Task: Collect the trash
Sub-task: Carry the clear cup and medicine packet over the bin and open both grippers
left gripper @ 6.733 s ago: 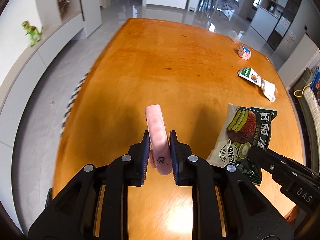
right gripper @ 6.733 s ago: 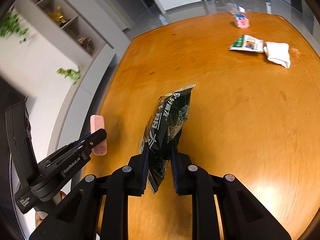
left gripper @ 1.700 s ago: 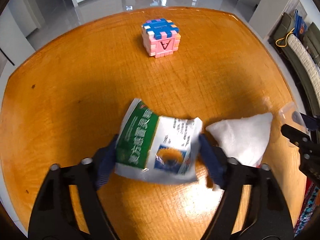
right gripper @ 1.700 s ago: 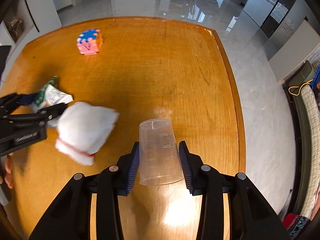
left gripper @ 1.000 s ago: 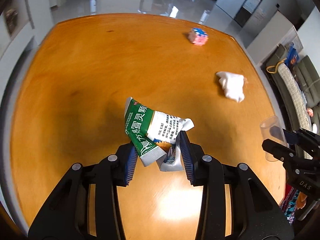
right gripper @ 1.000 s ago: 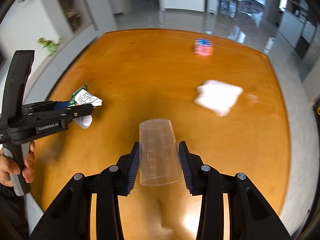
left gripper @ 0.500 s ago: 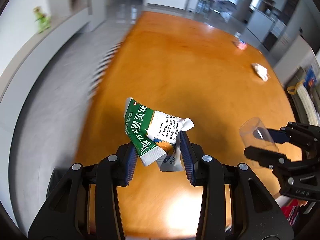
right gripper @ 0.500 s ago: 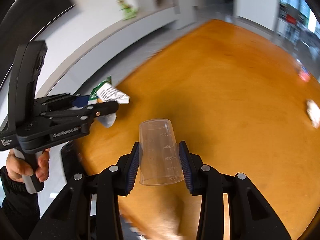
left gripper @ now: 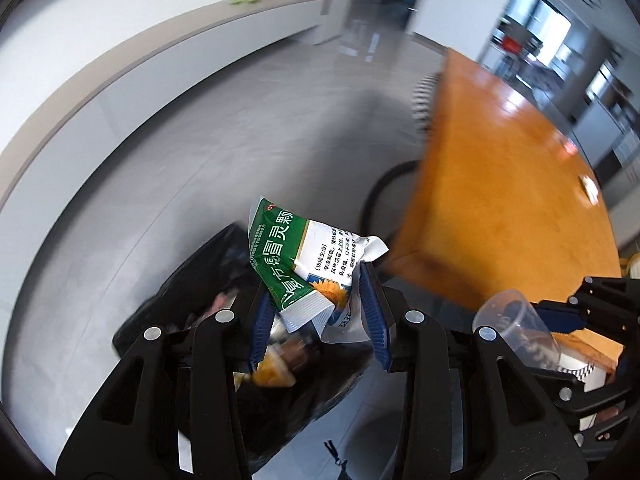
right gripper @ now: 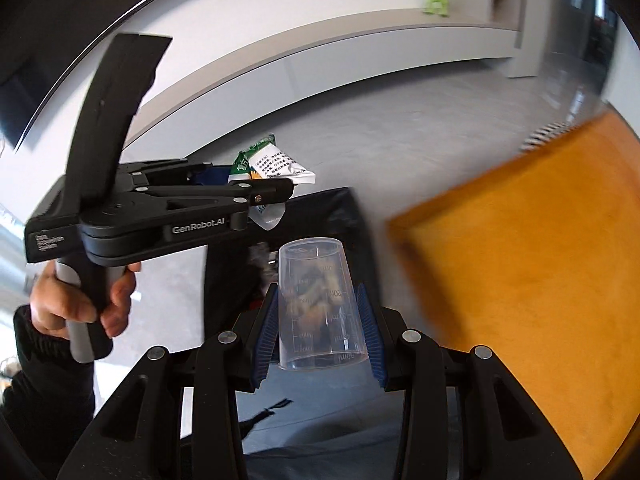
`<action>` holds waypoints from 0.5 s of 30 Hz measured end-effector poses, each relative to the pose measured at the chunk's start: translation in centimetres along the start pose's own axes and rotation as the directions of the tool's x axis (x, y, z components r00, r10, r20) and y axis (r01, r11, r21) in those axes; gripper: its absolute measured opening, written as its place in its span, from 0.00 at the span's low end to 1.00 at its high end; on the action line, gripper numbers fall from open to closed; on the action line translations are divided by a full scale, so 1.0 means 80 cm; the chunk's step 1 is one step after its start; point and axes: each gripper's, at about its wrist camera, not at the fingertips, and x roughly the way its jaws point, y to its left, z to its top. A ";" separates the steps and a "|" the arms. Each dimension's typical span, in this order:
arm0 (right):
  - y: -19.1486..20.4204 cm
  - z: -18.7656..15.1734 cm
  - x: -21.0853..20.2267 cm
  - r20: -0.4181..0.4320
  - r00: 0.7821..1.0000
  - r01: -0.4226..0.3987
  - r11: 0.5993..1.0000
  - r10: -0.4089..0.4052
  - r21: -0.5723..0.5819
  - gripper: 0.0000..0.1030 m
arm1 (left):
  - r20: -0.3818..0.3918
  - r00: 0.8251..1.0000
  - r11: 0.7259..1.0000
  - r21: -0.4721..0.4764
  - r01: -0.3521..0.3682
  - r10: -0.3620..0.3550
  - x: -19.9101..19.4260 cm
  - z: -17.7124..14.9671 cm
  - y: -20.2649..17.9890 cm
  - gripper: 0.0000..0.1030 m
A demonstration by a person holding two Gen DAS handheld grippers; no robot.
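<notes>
Two loads sit over the black trash bag, whose contents blur beyond naming (something yellow-orange shows). My left gripper clamps the green-and-white sachet; my right gripper clamps the clear cup, upside down. A second ago both hung over the orange table; now its edge lies just beside the bag, grey floor open beyond.

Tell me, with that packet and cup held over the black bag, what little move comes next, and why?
Probably opening the jaws to let both drop. The left gripper pinches the green packet and the right gripper clamps the clear cup, both above the black trash bag, which already holds scraps.
</notes>
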 end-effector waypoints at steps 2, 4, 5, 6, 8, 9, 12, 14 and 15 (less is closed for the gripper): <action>0.017 0.002 0.016 -0.020 0.999 -0.027 1.000 0.027 -0.012 0.40 | -0.004 1.000 0.999 -0.051 -0.019 0.019 -0.001 -0.016 0.027 0.39; 0.038 0.004 0.034 -0.033 0.998 -0.055 0.998 0.054 -0.022 0.40 | -0.015 0.999 0.994 -0.106 -0.034 0.033 0.000 -0.034 0.058 0.39; 0.045 0.004 0.042 -0.038 0.997 -0.070 0.997 0.069 -0.022 0.40 | -0.021 0.999 0.990 -0.132 -0.046 0.044 0.000 -0.043 0.072 0.39; 0.047 0.012 0.054 -0.049 0.995 -0.090 0.996 0.089 -0.019 0.40 | -0.029 0.998 0.986 -0.155 -0.057 0.053 0.002 -0.051 0.084 0.39; 0.059 0.012 0.069 -0.059 0.993 -0.106 0.994 0.104 -0.015 0.40 | -0.041 0.998 0.977 -0.206 -0.062 0.055 0.005 -0.064 0.104 0.39; 0.063 0.013 0.074 -0.058 0.994 -0.098 0.995 0.097 -0.017 0.43 | -0.045 0.997 0.973 -0.220 -0.063 0.055 0.007 -0.067 0.107 0.40; 0.074 0.012 0.086 -0.048 0.998 -0.036 0.999 0.034 -0.038 0.75 | -0.050 0.996 0.964 -0.251 -0.089 0.079 0.008 -0.077 0.117 0.86; 0.080 0.009 0.085 -0.035 0.999 -0.014 0.998 0.011 -0.068 0.75 | -0.019 0.991 0.951 -0.277 -0.135 0.135 0.001 -0.083 0.131 0.94; 0.080 0.002 0.084 -0.038 0.999 -0.008 0.997 0.005 -0.074 0.75 | -0.015 0.988 0.945 -0.291 -0.152 0.154 -0.003 -0.085 0.140 0.94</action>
